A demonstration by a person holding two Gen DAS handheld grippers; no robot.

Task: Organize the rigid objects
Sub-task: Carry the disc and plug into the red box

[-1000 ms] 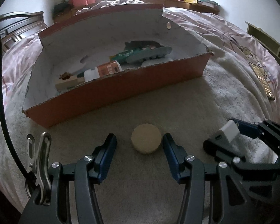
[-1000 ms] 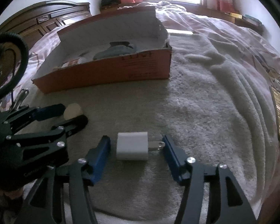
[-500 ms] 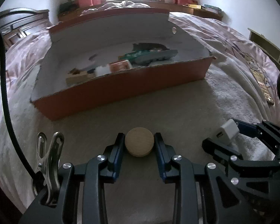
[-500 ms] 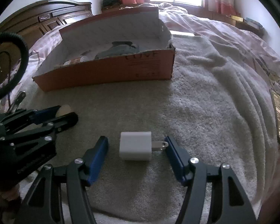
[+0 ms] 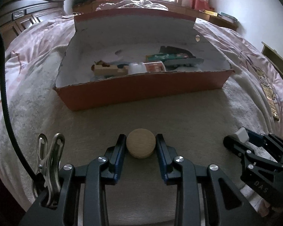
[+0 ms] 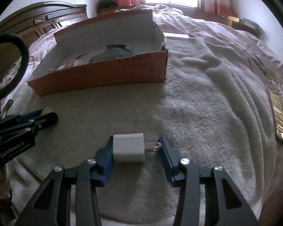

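Note:
A round pale wooden piece (image 5: pixel 141 146) sits between the blue pads of my left gripper (image 5: pixel 141 147), which is shut on it just above the beige blanket. A white charger plug (image 6: pixel 129 147) lies crosswise in my right gripper (image 6: pixel 135 146). Its jaws are closing: one pad is on the plug's body and the other on its metal prongs (image 6: pixel 153 146). The orange cardboard box (image 5: pixel 141 92) stands open beyond both grippers, with several items inside. The right gripper (image 5: pixel 237 137) and the plug (image 5: pixel 242 134) also show at the right of the left wrist view.
A beige blanket (image 6: pixel 198 103) covers the bed under both grippers. A phone (image 6: pixel 279 118) lies at the right edge of the bed. A metal clip (image 5: pixel 51 150) and a black cable (image 5: pixel 3 75) hang at my left gripper's side. A dark wooden headboard (image 6: pixel 56 20) stands behind the box.
The left gripper closed on the wooden piece and lifted it slightly, swinging so the box sits more centred. The right gripper's fingers came in onto the charger plug.

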